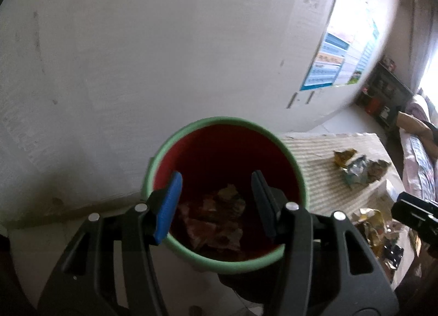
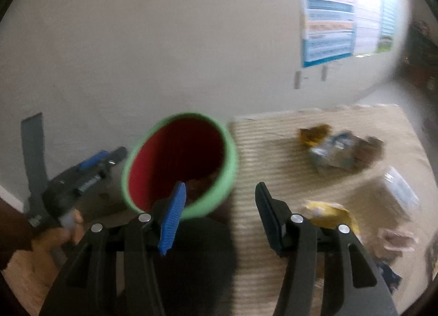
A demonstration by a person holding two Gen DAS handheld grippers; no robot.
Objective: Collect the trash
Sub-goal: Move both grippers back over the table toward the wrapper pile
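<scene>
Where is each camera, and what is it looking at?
Left wrist: sits on the left gripper, looking down into the bin; its open fingers show, the right gripper at the edge.
Right wrist: sits on the right gripper, looking at the bin and mat; its open fingers, the left gripper and a hand show.
Both share the bin, mat, wrappers and poster.

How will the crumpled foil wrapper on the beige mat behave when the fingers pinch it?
The crumpled foil wrapper looks thin and creased, so probably light and floppy, deforming when pinched. Its shiny surface may slip. Lying loose on the beige mat, it would likely slide if pushed.
</scene>
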